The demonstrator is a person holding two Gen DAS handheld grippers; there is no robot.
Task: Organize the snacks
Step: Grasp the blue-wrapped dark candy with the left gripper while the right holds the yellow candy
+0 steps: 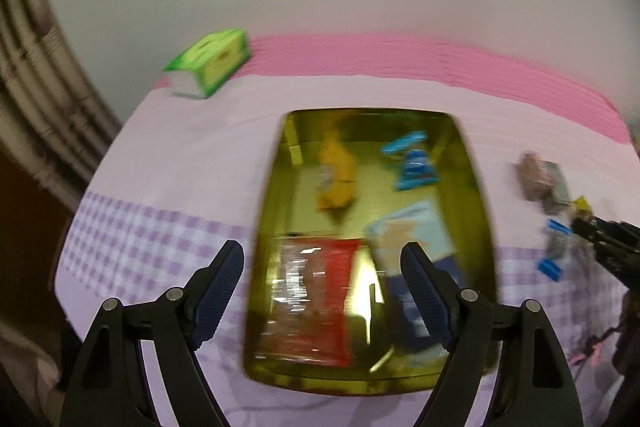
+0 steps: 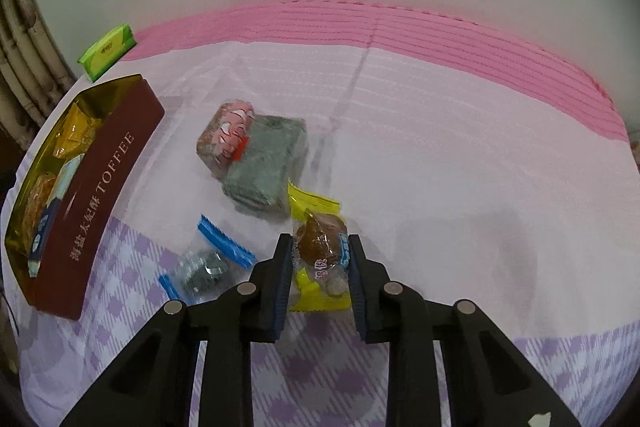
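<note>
Now right gripper jaws clamp yellow snack packet; left gripper jaws wide, seemingly empty, over box.

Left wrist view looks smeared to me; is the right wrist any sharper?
Left wrist view: motion blur smears the box and its snacks, with glare on the gold lining. Right wrist view: sharp; the "TOFFEE" lettering reads clearly, and so does the yellow-wrapped snack.
</note>
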